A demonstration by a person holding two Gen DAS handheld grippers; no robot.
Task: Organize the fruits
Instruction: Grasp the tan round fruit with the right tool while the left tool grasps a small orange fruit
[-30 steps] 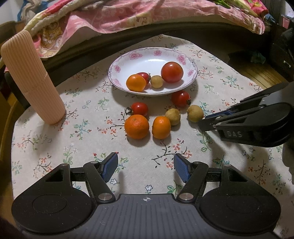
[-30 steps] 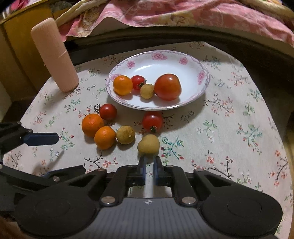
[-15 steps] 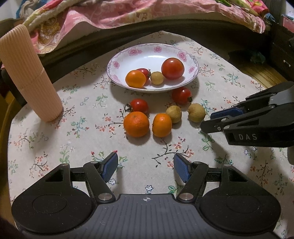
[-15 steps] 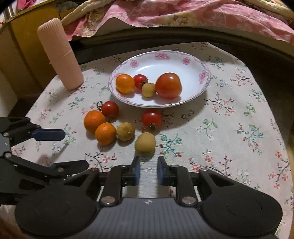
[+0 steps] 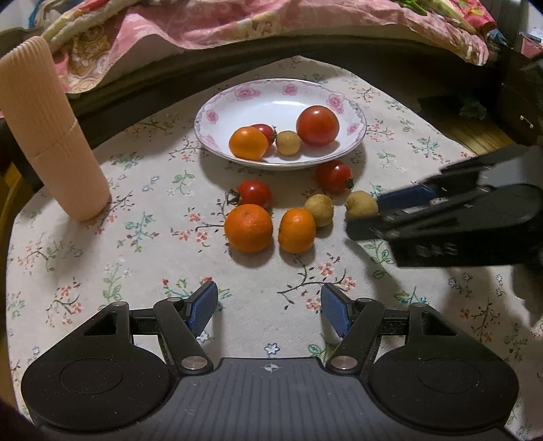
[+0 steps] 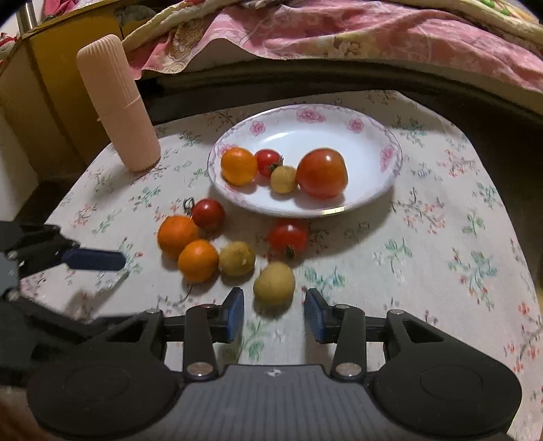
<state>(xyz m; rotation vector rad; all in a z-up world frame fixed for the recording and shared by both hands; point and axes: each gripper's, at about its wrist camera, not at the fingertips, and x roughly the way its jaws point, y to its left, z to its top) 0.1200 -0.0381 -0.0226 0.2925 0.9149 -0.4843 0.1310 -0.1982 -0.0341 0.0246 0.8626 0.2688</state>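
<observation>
A white flowered plate [image 5: 353,112] [image 6: 383,142] holds a large tomato [image 6: 321,173], an orange fruit [image 6: 238,165], a small tomato and a small yellow-brown fruit. On the cloth in front lie two oranges [image 5: 248,228] [image 5: 296,230], two small tomatoes [image 5: 254,192] [image 5: 333,175] and two yellow-brown fruits. My right gripper [image 6: 274,310] is open, its blue pads flanking the nearer yellow-brown fruit [image 6: 274,284] [image 5: 360,205] without touching it. My left gripper [image 5: 269,307] is open and empty, short of the oranges.
A tall ribbed pink cup [image 5: 47,135] [image 6: 118,105] stands at the table's left. Pink bedding [image 5: 237,23] lies behind the table's dark far edge. The flowered tablecloth [image 5: 118,254] covers the round table, which drops off on the left and right.
My right gripper has opened from shut and moved forward, so its pads now flank the nearest yellow-brown fruit. The left gripper has stayed open and drifted slightly back.
</observation>
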